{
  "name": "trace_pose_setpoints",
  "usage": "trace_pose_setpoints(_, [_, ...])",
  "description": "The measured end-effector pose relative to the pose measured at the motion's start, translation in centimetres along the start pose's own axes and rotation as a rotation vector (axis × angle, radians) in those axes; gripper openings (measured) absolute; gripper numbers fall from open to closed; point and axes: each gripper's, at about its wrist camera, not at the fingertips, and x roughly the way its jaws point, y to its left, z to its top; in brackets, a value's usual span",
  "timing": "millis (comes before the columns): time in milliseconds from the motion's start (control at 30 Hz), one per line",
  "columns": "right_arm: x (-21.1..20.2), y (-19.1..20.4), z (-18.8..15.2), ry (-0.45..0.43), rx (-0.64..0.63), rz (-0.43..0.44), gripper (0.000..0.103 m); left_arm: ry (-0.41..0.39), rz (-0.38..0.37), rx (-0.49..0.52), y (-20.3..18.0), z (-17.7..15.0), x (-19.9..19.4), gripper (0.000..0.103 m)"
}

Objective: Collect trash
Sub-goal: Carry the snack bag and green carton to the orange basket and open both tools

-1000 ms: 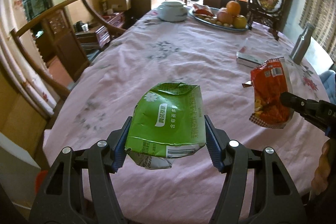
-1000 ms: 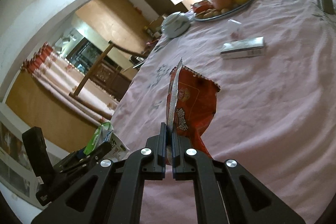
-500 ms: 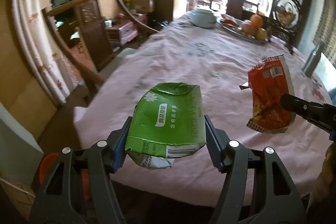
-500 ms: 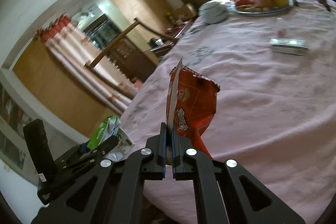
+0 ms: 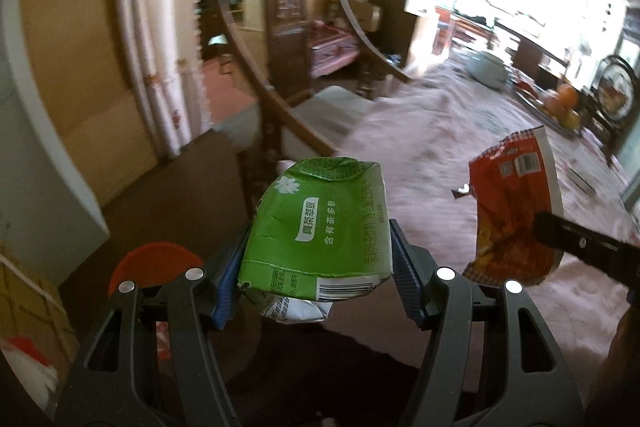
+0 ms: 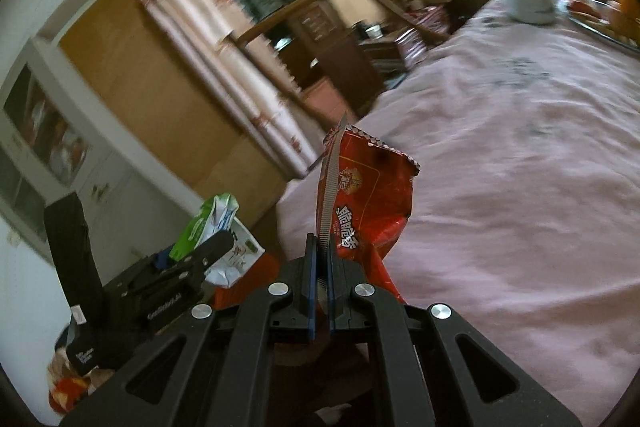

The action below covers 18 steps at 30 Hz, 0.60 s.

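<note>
I am holding a crushed green carton (image 5: 320,227) in the left gripper (image 5: 318,267), its jaws standing fairly wide and pressing on the carton's two sides, so its long axis is running straight ahead from the jaws. In the right gripper (image 6: 320,281) the jaws are pinched nearly flat on the sealed edge of a red snack bag (image 6: 366,203), which is standing up from them, open mouth uppermost. Both pieces are off the table (image 6: 520,187), with the pink cloth lying to the right of both grippers.

What I am judging the coming drop by is the red bin (image 5: 154,265), whose rim is showing low on the left, just beyond the left jaw, partly hidden behind it. So the bin is lying left of and below both loads, and the left hand is the nearer one; the carton should go first, I think. The bag is hanging well to the carton's right and would have to cross over afterwards.
</note>
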Motion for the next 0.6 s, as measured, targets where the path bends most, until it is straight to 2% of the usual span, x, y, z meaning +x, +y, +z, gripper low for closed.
trace_pose_setpoints(167, [4.5, 5.0, -0.2, 0.087, -0.092, 0.057, 0.005, 0.011, 0.074, -0.107, 6.0, -1.0, 0.0, 0.063])
trace_pose_setpoints(333, [10.3, 10.7, -0.9, 0.202, -0.175, 0.131, 0.005, 0.063, 0.151, -0.216, 12.6, -2.2, 1.2, 0.063])
trace_pose_setpoints(467, [15.7, 14.8, -2.2, 0.303, -0.229, 0.176, 0.005, 0.118, 0.225, -0.298, 18.0, -3.9, 2.8, 0.063])
trace_pose_setpoints(600, [21.1, 17.0, -4.1, 0.419, -0.246, 0.185, 0.005, 0.220, 0.264, -0.386, 22.9, -6.5, 6.0, 0.063])
